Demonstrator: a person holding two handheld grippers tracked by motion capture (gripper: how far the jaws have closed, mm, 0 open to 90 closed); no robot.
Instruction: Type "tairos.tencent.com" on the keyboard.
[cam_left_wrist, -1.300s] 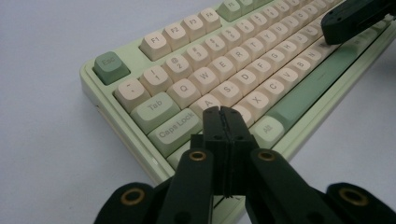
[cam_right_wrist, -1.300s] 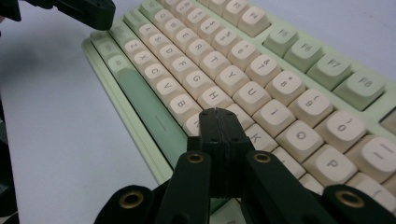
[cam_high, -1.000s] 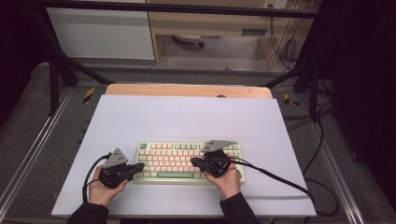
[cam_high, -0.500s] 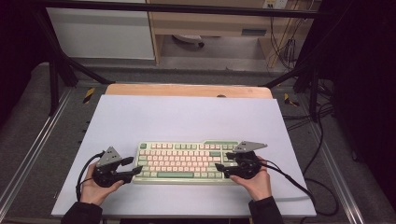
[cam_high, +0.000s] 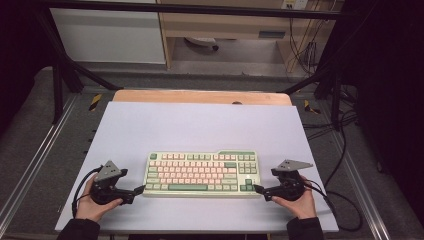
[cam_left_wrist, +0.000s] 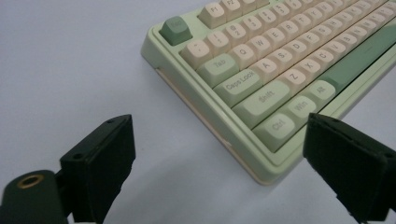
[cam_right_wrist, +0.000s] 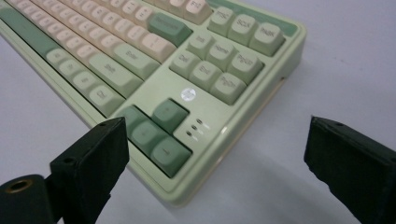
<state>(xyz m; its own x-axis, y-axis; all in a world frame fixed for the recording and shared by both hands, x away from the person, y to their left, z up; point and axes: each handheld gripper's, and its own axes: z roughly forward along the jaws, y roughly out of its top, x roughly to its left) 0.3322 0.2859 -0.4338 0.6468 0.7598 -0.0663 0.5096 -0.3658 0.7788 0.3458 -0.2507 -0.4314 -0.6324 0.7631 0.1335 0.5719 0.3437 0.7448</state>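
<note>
A green and cream keyboard (cam_high: 200, 174) lies flat on the white tabletop (cam_high: 200, 127), near the front edge. My left gripper (cam_high: 141, 189) rests low at the keyboard's front left corner, pointing at it. In the left gripper view that corner of the keyboard (cam_left_wrist: 261, 93) sits between the wide jaws of the left gripper (cam_left_wrist: 219, 130), untouched. My right gripper (cam_high: 257, 189) mirrors it at the front right corner. The arrow-key corner of the keyboard (cam_right_wrist: 187, 93) lies inside the right gripper (cam_right_wrist: 217, 126). Both sets of jaws have just been opening, and the pads press on nothing.
A wooden board (cam_high: 200, 96) borders the table's far edge. Black cables (cam_high: 345, 205) trail off the right side, and metal frame rails (cam_high: 30, 165) run along the left. Behind the keyboard the tabletop is bare.
Both hands moved outward from over the keyboard to its ends, the right one much farther. Both hands have dropped toward the front edge.
</note>
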